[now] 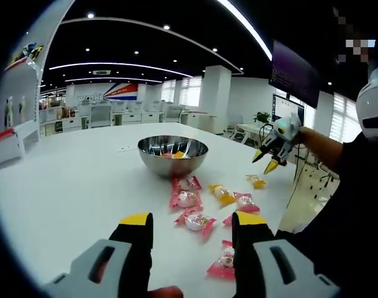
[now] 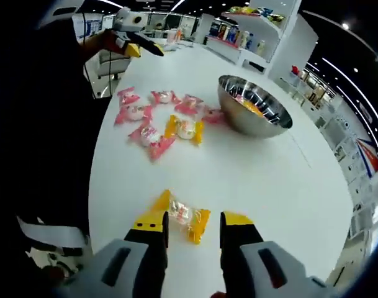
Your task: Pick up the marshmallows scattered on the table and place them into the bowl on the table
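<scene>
Left gripper (image 1: 192, 225) jaws spread, nothing between them, hovering over the white table (image 1: 71, 186). Just ahead of its tips: a loose cluster of wrapped marshmallows (image 1: 195, 221), mostly pink wrappers, one yellow (image 1: 222, 194); one pink pack (image 1: 225, 261) lies beside the right jaw. Steel bowl (image 1: 172, 155) sits beyond the cluster, upright, a few pieces already inside. Path from jaws to cluster is open; the cluster sits between jaws and bowl. Right gripper (image 2: 193, 226) jaws also spread, and a yellow-wrapped marshmallow (image 2: 184, 217) lies on the table between the tips, not pinched. Its long axis runs across the jaw gap, twisted ends pointing toward each jaw, slightly skewed. Further ahead, the pink cluster (image 2: 145, 118) and another yellow pack (image 2: 185, 129), with the bowl (image 2: 254, 105) ahead to the right. Background: shelves (image 2: 251, 28) with goods, desks and chairs (image 1: 102, 115), ceiling light strips.
</scene>
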### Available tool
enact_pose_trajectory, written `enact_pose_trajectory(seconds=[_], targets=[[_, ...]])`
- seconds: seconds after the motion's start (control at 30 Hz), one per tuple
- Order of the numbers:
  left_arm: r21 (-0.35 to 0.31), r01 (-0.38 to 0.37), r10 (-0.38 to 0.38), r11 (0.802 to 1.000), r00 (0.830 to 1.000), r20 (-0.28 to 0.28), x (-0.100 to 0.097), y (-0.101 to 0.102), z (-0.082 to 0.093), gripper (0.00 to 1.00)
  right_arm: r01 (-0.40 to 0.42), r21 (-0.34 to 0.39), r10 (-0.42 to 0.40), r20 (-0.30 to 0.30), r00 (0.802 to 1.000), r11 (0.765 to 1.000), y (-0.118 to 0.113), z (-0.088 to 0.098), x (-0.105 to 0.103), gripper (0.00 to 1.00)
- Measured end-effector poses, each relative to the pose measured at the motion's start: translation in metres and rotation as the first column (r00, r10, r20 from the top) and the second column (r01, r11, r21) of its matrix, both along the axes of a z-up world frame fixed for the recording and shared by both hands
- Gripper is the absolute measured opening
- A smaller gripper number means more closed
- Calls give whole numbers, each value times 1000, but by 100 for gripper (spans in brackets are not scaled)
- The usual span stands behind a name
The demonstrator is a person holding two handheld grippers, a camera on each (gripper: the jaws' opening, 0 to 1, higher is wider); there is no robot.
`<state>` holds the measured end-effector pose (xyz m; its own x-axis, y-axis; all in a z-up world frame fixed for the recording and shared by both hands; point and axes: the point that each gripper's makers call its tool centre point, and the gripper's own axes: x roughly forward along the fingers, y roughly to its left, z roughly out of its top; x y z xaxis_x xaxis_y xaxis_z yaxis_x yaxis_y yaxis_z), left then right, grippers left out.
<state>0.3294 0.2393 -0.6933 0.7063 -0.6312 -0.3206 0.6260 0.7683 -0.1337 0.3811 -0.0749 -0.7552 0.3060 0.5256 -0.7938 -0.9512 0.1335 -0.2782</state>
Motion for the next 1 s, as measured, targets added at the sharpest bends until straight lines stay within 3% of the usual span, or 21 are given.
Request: enact_pose_trajectory(seconds=[0.17,0.37,0.53,0.7,0.77,0.83,1.0], targets=[[3,-3,3,1000,1000,-3,-1,1,-1,52,-148,-78,145,-49,988,986,3,-8,-5,33],[5,-9,9,1000,1000,-5,-1,2,-2,52,-287,-150,280,-71,957,946,6,-16,-4,32],[6,-6,6,1000,1000,-6,-2,3,-1,52,-386,-234,366,-123,922,893,0,-27,-9,32],[2,-12,12,1000,1000,-6,-1,4,-2,51,-466,-247,442,-148,885,850,7,-28,-12,31],[2,-10,10,1000,1000,-7,-2,3,-3,51,-508,-269,482,-162,861,818,8,-31,-15,30],[3,-7,7,1000,1000,-9,-3,3,-3,51,-564,-281,530,-193,825,776,9,-34,-21,28],[1,-14,14,1000,1000,-7,-4,5,-2,51,-618,-300,569,-241,786,726,10,-41,-27,29]])
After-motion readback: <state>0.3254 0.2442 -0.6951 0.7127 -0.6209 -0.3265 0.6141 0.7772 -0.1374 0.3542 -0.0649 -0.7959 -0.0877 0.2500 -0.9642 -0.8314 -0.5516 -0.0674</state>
